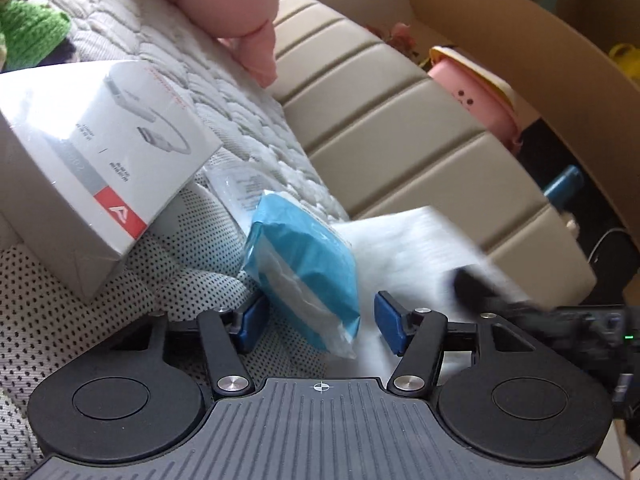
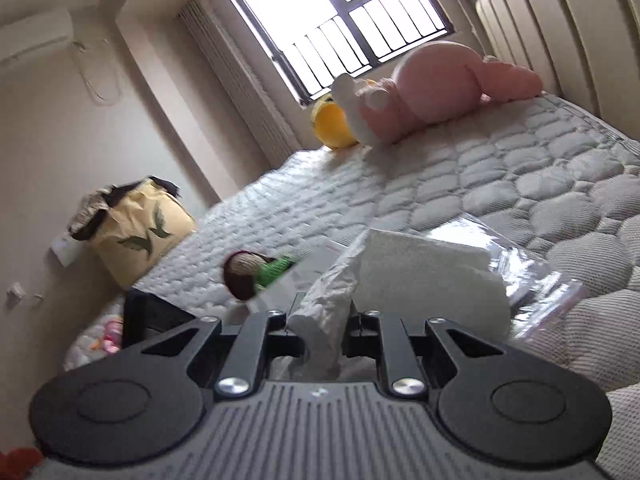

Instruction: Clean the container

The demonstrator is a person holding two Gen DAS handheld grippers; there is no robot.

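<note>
Left wrist view: the white foam block point(image 1: 412, 240) is motion-blurred, its edges indistinct. The print on the white product box point(image 1: 96, 160) is too small to read. The pink plush toy point(image 1: 236, 12) is cut off by the top edge. Right wrist view: the right hand-held gripper point(image 2: 320, 332) has its fingertips hidden behind the foam.

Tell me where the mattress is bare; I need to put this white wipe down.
Bare quilted mattress lies between the pink plush by the headboard and the clear bag. It is crowded nearer: white box, blue packet between the open left gripper, and the wipe in the right gripper.
</note>
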